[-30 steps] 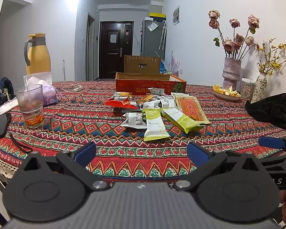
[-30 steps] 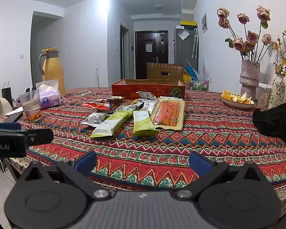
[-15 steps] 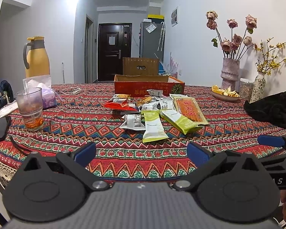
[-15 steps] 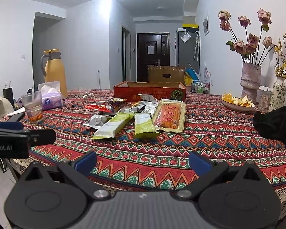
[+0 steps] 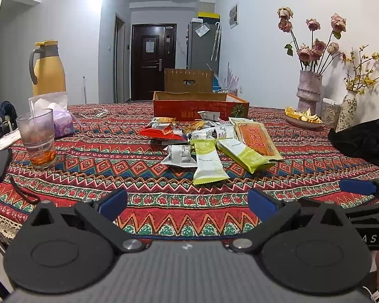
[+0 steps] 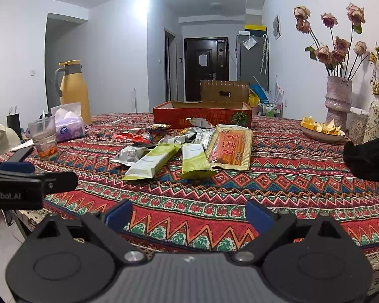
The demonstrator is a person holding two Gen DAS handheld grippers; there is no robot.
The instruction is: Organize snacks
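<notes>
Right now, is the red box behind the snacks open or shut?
Open. The red box has no lid on top; its inner brown walls show above the front rim in both wrist views. Whether anything lies inside cannot be told from this low angle.

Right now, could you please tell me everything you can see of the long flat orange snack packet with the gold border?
The long flat orange snack packet with the gold border is a glossy, sealed-looking rectangular wrapper, orange in the middle with red print and a pale gold rim. It lies flat on the red patterned tablecloth, at the right edge of the snack pile, its far end towards the open red cardboard box. A yellow-green wrapped bar lies along its left side, seemingly touching it. Neither gripper touches it.
</notes>
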